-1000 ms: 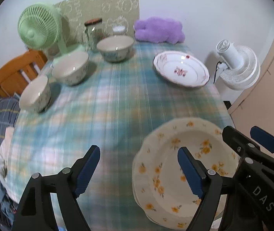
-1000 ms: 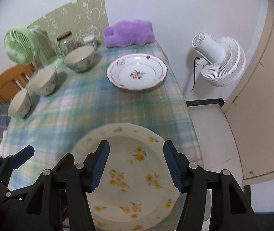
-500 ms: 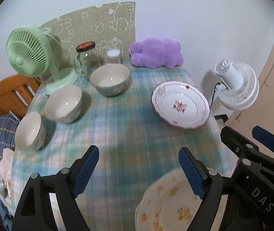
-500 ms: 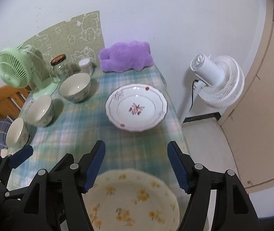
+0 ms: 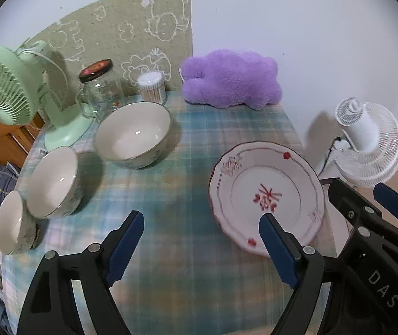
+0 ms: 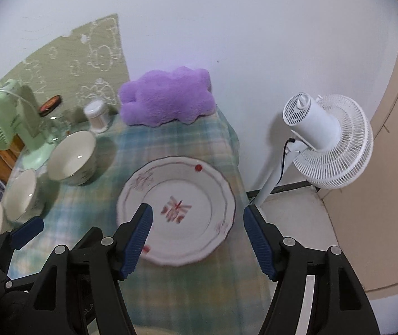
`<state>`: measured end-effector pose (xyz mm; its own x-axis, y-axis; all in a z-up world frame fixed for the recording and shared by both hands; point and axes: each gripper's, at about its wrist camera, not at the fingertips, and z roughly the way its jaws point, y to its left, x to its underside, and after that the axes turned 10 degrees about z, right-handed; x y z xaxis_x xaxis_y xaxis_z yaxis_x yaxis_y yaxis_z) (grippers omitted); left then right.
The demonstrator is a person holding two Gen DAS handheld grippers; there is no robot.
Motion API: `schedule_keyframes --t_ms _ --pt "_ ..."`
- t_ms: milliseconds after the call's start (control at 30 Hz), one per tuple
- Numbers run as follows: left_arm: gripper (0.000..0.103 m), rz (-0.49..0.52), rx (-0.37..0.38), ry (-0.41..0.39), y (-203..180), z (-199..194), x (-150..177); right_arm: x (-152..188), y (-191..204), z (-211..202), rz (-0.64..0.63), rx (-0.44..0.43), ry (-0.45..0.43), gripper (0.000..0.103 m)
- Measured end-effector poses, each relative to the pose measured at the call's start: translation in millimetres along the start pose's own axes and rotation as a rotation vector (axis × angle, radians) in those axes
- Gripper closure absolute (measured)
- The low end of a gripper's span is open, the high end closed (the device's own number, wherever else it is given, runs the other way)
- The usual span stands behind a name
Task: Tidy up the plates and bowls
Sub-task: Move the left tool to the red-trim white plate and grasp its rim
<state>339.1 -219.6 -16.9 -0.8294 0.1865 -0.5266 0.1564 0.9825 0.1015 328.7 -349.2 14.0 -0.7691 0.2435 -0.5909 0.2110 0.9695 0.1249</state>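
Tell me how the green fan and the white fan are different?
The green fan stands on the table, on its own flat base; the white fan stands off the table, on a tall pole on the floor. The green fan's cage faces left, the white fan's faces right. Both are round caged fans.

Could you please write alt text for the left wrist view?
An open left hand-held gripper hovers over a plaid table holding a red-flowered plate and three bowls, with a green fan, jar and purple plush behind.
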Motion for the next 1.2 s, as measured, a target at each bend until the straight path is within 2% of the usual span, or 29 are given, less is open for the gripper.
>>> schedule_keyframes --t_ms 300,600,800,933,1200 --pt "0.018 0.008 -0.028 0.042 -18 64 -29 -26 -19 74 0.023 -0.009 0.047 0.032" --pt "0.02 0.005 -0.022 0.11 -24 107 -23 -19 -23 125 0.046 -0.023 0.136 0.032" --pt "0.024 0.01 0.005 0.133 -29 117 -20 -15 -28 137 0.051 -0.022 0.157 0.032" --pt "0.032 0.016 0.052 0.114 -33 115 -19 -14 -26 137 0.045 -0.015 0.159 0.032" --pt "0.033 0.017 0.021 0.105 -24 108 -16 -13 -18 130 0.034 -0.013 0.173 0.038"
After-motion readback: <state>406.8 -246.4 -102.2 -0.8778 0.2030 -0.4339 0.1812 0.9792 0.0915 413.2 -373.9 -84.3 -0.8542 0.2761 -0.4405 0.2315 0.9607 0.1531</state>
